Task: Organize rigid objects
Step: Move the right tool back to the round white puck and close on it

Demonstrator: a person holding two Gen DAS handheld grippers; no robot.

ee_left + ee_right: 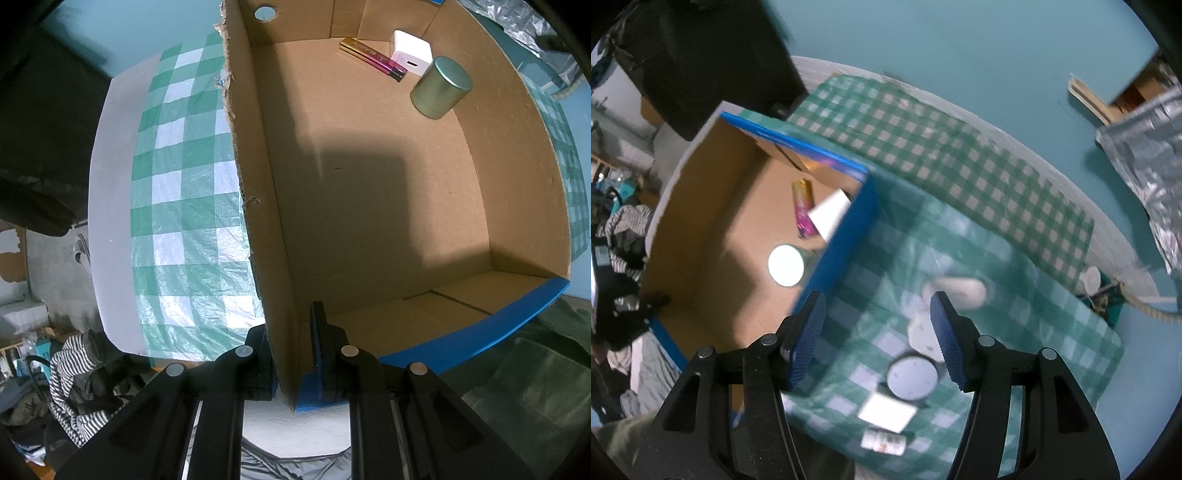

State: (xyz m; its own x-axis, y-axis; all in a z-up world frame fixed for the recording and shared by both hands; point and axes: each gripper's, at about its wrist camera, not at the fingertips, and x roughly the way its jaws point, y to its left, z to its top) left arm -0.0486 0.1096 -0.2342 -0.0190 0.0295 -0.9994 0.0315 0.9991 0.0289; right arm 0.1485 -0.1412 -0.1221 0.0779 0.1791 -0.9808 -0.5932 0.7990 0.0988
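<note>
My left gripper [291,354] points down at the bottom centre of the left wrist view, jaws clamped on the torn left wall of the cardboard box [258,221], one pad outside, one inside. Box interior fills the frame centre. At upper right of the box floor: pink-gold lighter [371,59], white charger block [412,51] touching it, green-gold tin [441,86] upright just beside the charger.

My right gripper [877,336] sits lower centre of the right wrist view, jaws part open, nothing between the pads. It hangs over the green check cloth [960,166], just right of the box's blue outer wall. Below it on the cloth, blurred: white oval item [960,291], round grey lid-like item [912,376], white square block [886,411], small labelled bottle [882,443] at the bottom edge.
</note>
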